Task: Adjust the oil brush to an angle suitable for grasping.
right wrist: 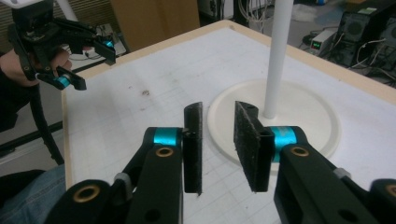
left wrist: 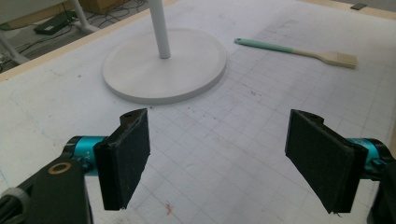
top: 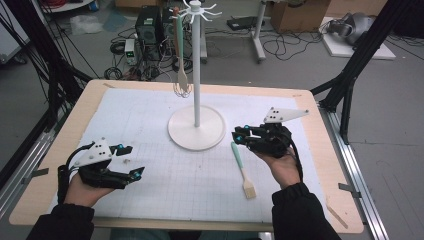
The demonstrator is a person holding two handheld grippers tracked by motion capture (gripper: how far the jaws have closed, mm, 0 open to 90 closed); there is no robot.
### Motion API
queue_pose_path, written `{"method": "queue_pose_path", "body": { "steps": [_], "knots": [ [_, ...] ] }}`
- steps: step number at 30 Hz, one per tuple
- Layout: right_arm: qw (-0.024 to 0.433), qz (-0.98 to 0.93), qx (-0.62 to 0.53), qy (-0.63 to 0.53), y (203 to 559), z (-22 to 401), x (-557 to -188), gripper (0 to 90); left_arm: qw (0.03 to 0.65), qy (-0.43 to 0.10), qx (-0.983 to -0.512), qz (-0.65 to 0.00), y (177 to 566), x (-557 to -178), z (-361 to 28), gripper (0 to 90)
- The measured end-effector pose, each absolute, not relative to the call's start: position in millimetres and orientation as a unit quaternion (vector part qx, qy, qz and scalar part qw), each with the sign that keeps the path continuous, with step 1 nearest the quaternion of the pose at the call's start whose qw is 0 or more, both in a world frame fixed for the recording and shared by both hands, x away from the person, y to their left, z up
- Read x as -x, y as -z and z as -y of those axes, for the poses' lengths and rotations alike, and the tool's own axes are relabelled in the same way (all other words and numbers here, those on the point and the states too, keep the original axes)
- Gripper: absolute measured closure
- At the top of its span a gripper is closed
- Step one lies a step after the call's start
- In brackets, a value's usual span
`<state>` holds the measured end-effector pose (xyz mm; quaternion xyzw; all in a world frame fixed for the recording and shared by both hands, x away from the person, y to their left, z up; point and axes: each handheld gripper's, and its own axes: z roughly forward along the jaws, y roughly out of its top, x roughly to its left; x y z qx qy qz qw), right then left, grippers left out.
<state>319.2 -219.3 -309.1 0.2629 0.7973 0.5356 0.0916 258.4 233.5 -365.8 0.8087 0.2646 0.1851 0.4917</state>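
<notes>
A white hook stand (top: 196, 65) rises from its round base (top: 212, 131) at the middle of the mat. A utensil with a pale handle and a wire head (top: 182, 80) hangs from one hook. A brush (top: 242, 170) with a teal handle and pale bristles lies flat on the mat, just left of my right gripper (top: 235, 137) and below its tips. That gripper's jaws stand a narrow gap apart with nothing between them (right wrist: 219, 144), pointing toward the base (right wrist: 308, 107). My left gripper (top: 136, 160) rests at the near left, jaws wide open and empty (left wrist: 219, 158); the brush (left wrist: 294, 50) lies far beyond it.
A white gridded mat (top: 150, 125) covers the wooden table (top: 65, 150). Black frame struts (top: 350, 75) stand at both sides. Cables, boxes and electronics (top: 150, 25) lie on the floor behind the far edge.
</notes>
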Motion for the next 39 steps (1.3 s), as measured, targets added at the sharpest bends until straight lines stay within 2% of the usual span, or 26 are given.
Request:
{"method": "queue_pose_path", "body": {
  "steps": [16,39],
  "knots": [
    [0.1,-0.794,-0.273,-0.534,332,232,-310,89.0,0.496,-0.181,-0.803,-0.275,374,-260,-239,21.2],
    [0.096,-0.79,-0.307,-0.522,368,242,-311,89.0,0.493,-0.18,-0.804,-0.279,381,-262,-238,21.2]
  ]
}}
